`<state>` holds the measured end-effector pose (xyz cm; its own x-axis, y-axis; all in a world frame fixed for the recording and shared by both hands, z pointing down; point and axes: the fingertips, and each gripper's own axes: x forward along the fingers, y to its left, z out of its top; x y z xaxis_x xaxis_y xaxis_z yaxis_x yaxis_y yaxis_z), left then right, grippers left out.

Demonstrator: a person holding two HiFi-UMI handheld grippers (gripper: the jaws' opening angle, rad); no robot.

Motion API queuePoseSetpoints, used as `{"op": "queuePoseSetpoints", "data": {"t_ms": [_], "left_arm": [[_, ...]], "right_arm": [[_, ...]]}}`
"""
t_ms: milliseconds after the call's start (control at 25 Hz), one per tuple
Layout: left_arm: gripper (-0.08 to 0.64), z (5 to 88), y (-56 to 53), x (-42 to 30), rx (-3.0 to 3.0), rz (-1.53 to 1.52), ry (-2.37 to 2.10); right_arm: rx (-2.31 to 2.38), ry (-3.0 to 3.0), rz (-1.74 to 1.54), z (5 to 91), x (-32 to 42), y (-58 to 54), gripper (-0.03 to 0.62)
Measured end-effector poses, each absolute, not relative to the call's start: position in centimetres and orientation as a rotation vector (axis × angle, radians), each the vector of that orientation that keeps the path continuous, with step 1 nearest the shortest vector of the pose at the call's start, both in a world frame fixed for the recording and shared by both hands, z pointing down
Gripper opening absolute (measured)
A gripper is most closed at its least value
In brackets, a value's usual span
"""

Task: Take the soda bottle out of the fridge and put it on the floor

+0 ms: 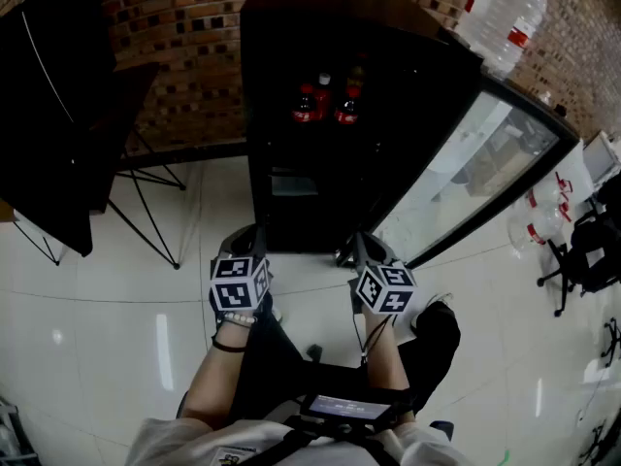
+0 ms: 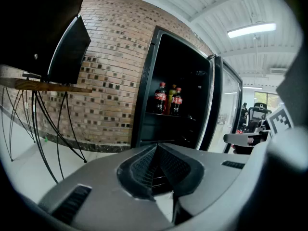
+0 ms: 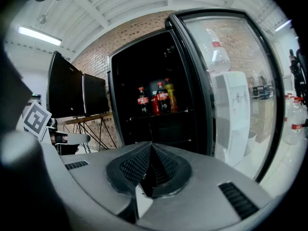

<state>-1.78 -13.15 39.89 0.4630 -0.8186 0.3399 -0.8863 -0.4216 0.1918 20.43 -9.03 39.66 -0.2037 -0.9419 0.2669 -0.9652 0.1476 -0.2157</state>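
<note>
The black fridge (image 1: 291, 192) stands open in front of me, its glass door (image 1: 475, 163) swung out to the right. On a shelf inside stand two cola bottles with red labels (image 1: 309, 103) (image 1: 346, 105) and a yellowish bottle behind them; the same bottles (image 2: 160, 98) (image 3: 162, 98) show in both gripper views. My left gripper (image 1: 247, 236) (image 2: 156, 148) and right gripper (image 1: 361, 243) (image 3: 151, 146) are held side by side over the floor, short of the fridge. Both are shut with nothing between their jaws.
A dark screen on a thin-legged stand (image 1: 58, 124) stands at the left against the brick wall. A water dispenser with a big bottle (image 1: 500, 17) is behind the door. Water jugs (image 1: 543, 212) and an office chair (image 1: 587, 250) are at the right.
</note>
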Motion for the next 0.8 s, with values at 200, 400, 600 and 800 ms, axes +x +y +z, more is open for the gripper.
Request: {"op": "queuePoseSetpoints", "data": {"t_ms": [200, 400, 600, 800], "left_arm": [[0.002, 39.8, -13.1, -1.6, 2.377, 0.275, -1.441], [0.002, 39.8, -13.2, -1.3, 2.385, 0.271, -1.434], [0.002, 39.9, -13.0, -1.1, 2.386, 0.278, -1.429], [0.002, 39.8, -13.2, -1.1, 2.385, 0.276, -1.428]], "right_arm": [[1.938, -2.327, 0.506, 38.9, 20.9, -9.3, 0.009], [1.938, -2.333, 0.48, 38.5, 20.8, -9.5, 0.011], [1.912, -2.345, 0.425, 37.1, 20.9, -11.0, 0.021], [1.904, -2.378, 0.276, 31.0, 21.2, -15.8, 0.086]]}}
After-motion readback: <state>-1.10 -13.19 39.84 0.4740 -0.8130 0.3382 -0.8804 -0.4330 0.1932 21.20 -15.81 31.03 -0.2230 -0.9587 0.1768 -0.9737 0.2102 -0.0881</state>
